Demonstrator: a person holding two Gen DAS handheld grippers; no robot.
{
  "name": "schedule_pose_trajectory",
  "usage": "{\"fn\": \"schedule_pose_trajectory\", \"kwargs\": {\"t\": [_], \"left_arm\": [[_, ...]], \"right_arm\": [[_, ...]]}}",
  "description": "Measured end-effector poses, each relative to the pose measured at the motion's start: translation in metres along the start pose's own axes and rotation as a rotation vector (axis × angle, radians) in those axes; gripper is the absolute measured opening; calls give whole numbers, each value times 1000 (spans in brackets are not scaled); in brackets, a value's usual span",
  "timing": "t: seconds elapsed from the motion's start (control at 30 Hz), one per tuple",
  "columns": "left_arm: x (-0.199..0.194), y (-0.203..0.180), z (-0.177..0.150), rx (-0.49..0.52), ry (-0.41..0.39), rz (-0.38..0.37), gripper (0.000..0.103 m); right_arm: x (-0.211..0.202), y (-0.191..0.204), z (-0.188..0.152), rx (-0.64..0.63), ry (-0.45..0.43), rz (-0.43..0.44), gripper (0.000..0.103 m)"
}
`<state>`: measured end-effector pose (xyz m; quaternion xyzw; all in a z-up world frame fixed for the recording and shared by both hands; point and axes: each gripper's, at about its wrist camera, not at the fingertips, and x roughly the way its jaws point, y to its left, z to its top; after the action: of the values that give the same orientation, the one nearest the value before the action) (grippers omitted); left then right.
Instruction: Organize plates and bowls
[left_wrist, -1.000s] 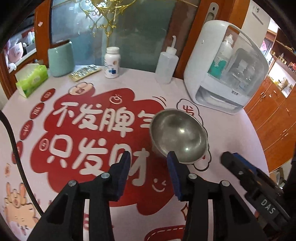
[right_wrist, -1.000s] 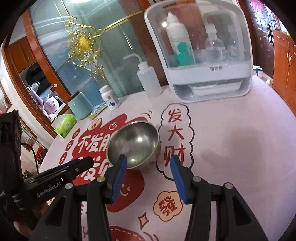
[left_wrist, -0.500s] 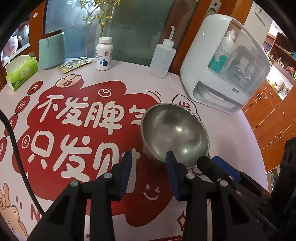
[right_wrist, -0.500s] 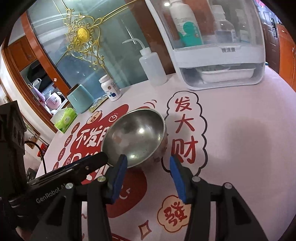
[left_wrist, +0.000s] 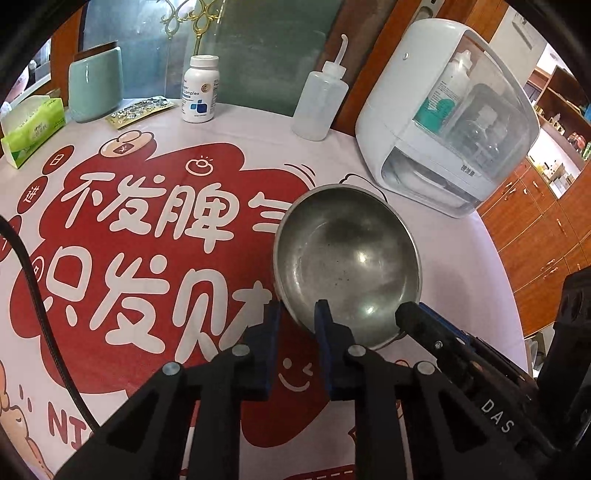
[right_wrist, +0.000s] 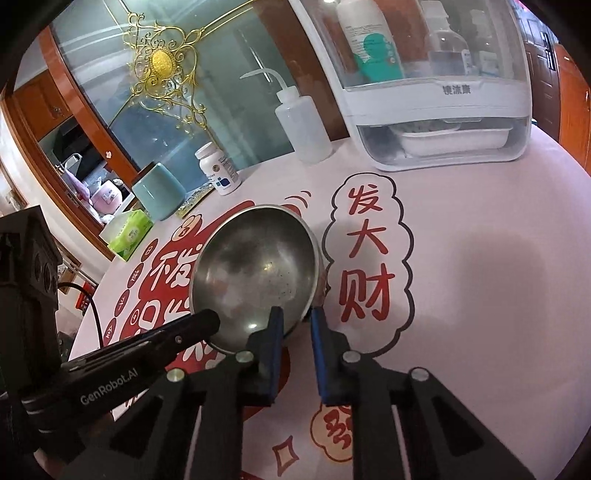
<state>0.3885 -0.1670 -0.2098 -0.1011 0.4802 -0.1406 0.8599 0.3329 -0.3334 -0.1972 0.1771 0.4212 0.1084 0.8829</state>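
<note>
A steel bowl (left_wrist: 347, 262) stands upright on the red-and-pink table mat; it also shows in the right wrist view (right_wrist: 258, 273). My left gripper (left_wrist: 295, 314) straddles the bowl's near-left rim, one finger outside and one inside, jaws narrowed but with a gap still showing. My right gripper (right_wrist: 297, 317) straddles the near-right rim the same way, one finger inside the bowl, one outside. Each gripper's fingers appear in the other's view at the bowl's near edge.
A white plastic cabinet (left_wrist: 443, 122) with bottles stands at the back right. A squeeze bottle (left_wrist: 319, 103), a pill bottle (left_wrist: 199, 88), a teal cup (left_wrist: 96, 85), a foil blister pack (left_wrist: 140, 110) and a tissue pack (left_wrist: 31, 129) line the back. The table edge curves at right.
Both grippers have moved forward to the bowl and narrowed, so each now has its fingers on either side of the rim. The bowl has stayed in place.
</note>
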Motion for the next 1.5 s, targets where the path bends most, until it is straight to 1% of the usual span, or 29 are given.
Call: {"fn": "schedule_pose_trajectory", "kwargs": {"t": [0.13, 0.27, 0.37, 0.53, 0.67, 0.87, 1.03, 1.17, 1.5], "left_arm": [[-1, -1, 0, 8, -1, 2, 15], [-2, -1, -1, 8, -1, 8, 15], [-2, 0, -3, 5, 1, 9, 15], [-3, 1, -5, 15, 6, 13, 14], [2, 3, -9, 18, 30, 27, 13], [7, 6, -9, 21, 38, 33, 12], [10, 8, -10, 17, 40, 36, 12], [8, 8, -10, 22, 33, 33, 11], [-16, 0, -12, 31, 8, 19, 12]], "right_arm": [[-1, -1, 0, 10, 4, -1, 13], [-4, -1, 1, 4, -4, -8, 8], [-4, -1, 1, -1, 4, -6, 8], [3, -2, 1, -1, 35, -29, 8], [14, -4, -2, 11, 65, -32, 8], [21, -5, -5, 16, 71, -2, 11], [20, -9, -7, 35, 51, 39, 7], [18, -8, -7, 34, 44, 42, 7], [-4, -3, -4, 33, 23, 66, 7]]}}
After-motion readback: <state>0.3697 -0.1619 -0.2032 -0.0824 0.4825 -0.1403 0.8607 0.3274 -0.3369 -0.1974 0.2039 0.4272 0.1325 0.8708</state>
